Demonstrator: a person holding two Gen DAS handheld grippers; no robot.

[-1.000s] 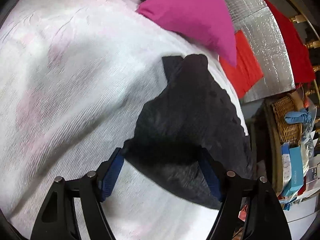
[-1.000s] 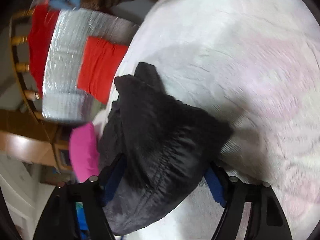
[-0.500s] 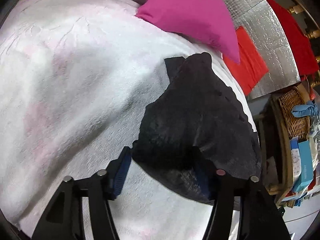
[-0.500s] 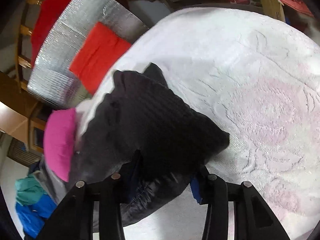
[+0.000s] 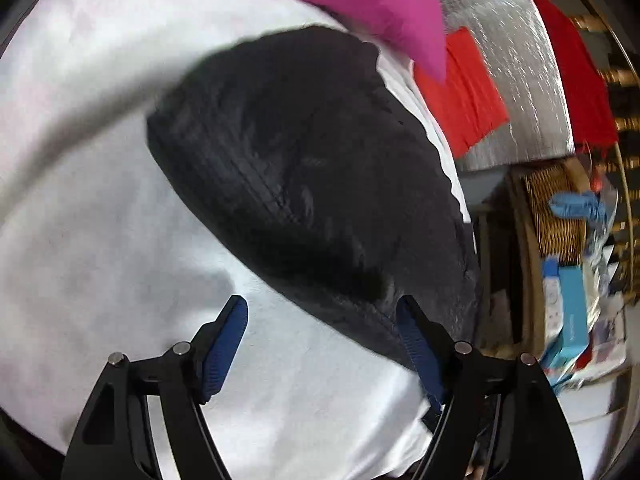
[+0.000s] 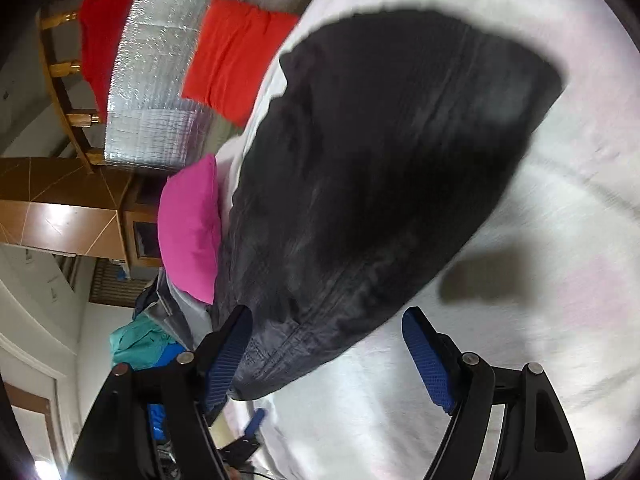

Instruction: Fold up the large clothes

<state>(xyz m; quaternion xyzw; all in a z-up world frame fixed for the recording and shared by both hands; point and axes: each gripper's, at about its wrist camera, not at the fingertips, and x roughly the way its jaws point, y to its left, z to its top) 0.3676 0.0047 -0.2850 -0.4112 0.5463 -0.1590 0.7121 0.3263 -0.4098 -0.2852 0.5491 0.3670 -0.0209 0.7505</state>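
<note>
Both tongs [image 5: 322,322] [image 6: 326,332] now released, black garment [image 5: 304,168] just ahead

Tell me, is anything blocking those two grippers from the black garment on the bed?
Nothing visible. The left gripper and right gripper are both open right at the black garment's near edge.

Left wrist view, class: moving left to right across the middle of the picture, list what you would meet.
White bedspread → black garment → red cloth → silver foil sheet → wicker basket.
</note>
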